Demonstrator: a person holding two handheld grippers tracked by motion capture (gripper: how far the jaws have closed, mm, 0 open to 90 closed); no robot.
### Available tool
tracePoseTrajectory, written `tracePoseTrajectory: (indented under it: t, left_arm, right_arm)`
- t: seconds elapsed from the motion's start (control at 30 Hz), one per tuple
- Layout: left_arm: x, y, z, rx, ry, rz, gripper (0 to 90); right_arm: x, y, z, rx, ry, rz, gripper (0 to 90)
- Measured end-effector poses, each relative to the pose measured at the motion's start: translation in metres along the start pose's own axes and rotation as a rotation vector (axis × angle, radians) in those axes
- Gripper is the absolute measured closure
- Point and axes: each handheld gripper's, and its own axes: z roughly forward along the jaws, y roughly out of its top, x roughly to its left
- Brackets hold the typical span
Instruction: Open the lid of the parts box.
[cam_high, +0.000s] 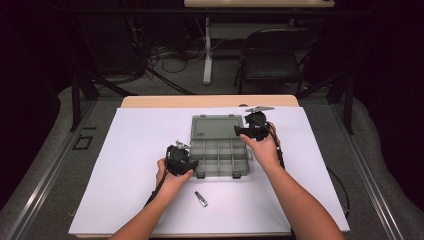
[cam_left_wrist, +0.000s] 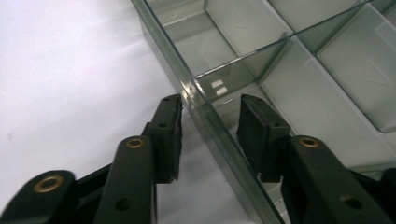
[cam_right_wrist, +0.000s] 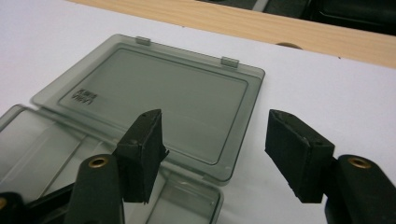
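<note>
1. Organizer box (cam_high: 219, 154) lies open mid-worktop, lid (cam_right_wrist: 159, 95) flat toward the far edge.
2. Left gripper (cam_left_wrist: 210, 123) fingers straddle its left wall, apparently not pressing.
3. Right gripper (cam_right_wrist: 212, 154) fingers hang open, empty, above the lid's corner.
4. Small metal cylinder (cam_high: 201, 198) lies near the front edge.

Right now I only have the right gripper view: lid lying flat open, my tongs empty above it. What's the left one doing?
Observer: The left tongs straddle the left wall of the box, near its front corner. The pads aren't clamped on it.
Operator: Anything in the front compartments?
Observer: The compartments in the left gripper view look empty.
Operator: Loose parts on the table?
Observer: One small metal cylinder lies on the white sheet in front of the box, beside the left forearm.
</note>
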Motion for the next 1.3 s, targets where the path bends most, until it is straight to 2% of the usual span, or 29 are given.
tracePoseTrajectory:
  t: [0.13, 0.3, 0.37, 0.43, 0.5, 0.57, 0.6, 0.63, 0.7, 0.77, 0.9, 0.97, 1.07, 1.13, 1.17, 1.2, 1.3]
  left_arm:
    - [0.001, 0.001, -0.002, -0.006, -0.015, -0.006, 50.3]
    - [0.003, 0.003, -0.015, -0.032, -0.036, -0.010, 45.2]
    - [0.004, 0.004, -0.022, -0.034, -0.047, -0.004, 42.4]
    - [0.005, 0.004, -0.028, -0.033, -0.064, -0.006, 40.8]
    - [0.006, 0.003, -0.034, -0.036, -0.089, -0.007, 40.8]
    - [0.008, 0.001, -0.040, -0.071, -0.143, 0.009, 41.2]
    - [0.008, 0.000, -0.043, -0.082, -0.146, 0.032, 41.3]
    - [0.009, -0.001, -0.047, -0.083, -0.150, 0.042, 41.3]
    - [0.010, -0.004, -0.055, -0.096, -0.184, 0.059, 41.2]
    - [0.010, -0.007, -0.061, -0.096, -0.189, 0.073, 39.4]
    - [0.012, -0.015, -0.074, -0.076, -0.228, 0.070, 31.3]
    - [0.015, -0.020, -0.081, -0.083, -0.247, 0.076, 25.8]
    - [0.020, -0.026, -0.089, -0.102, -0.276, 0.071, 22.9]
    - [0.022, -0.029, -0.093, -0.126, -0.287, 0.065, 21.6]
    - [0.024, -0.031, -0.096, -0.137, -0.295, 0.062, 20.2]
    - [0.026, -0.032, -0.098, -0.147, -0.303, 0.059, 18.4]
    - [0.030, -0.035, -0.103, -0.162, -0.322, 0.042, 17.0]
  right_arm:
    - [0.008, 0.002, -0.014, -0.011, 0.026, -0.043, 36.1]
    - [0.022, -0.001, -0.033, -0.036, 0.062, -0.127, 35.3]
    - [0.027, -0.004, -0.039, -0.048, 0.089, -0.163, 34.1]
    - [0.034, -0.008, -0.046, -0.057, 0.129, -0.173, 33.5]
    - [0.038, -0.013, -0.051, -0.075, 0.150, -0.190, 33.1]
    - [0.043, -0.019, -0.056, -0.076, 0.179, -0.192, 32.5]
    - [0.045, -0.021, -0.058, -0.068, 0.190, -0.189, 32.4]
    - [0.047, -0.024, -0.060, -0.062, 0.192, -0.191, 31.8]
    - [0.051, -0.029, -0.064, -0.052, 0.182, -0.214, 30.8]
    - [0.054, -0.034, -0.068, -0.060, 0.200, -0.219, 27.8]
    - [0.061, -0.043, -0.078, -0.091, 0.199, -0.247, 20.4]
    - [0.066, -0.048, -0.082, -0.107, 0.205, -0.262, 16.2]
    - [0.070, -0.053, -0.087, -0.109, 0.225, -0.258, 14.2]
    - [0.073, -0.058, -0.090, -0.122, 0.218, -0.256, 11.9]
    - [0.073, -0.060, -0.091, -0.114, 0.213, -0.258, 9.9]
    - [0.074, -0.062, -0.091, -0.104, 0.229, -0.253, 6.6]
    - [0.075, -0.068, -0.093, -0.081, 0.252, -0.240, 4.5]
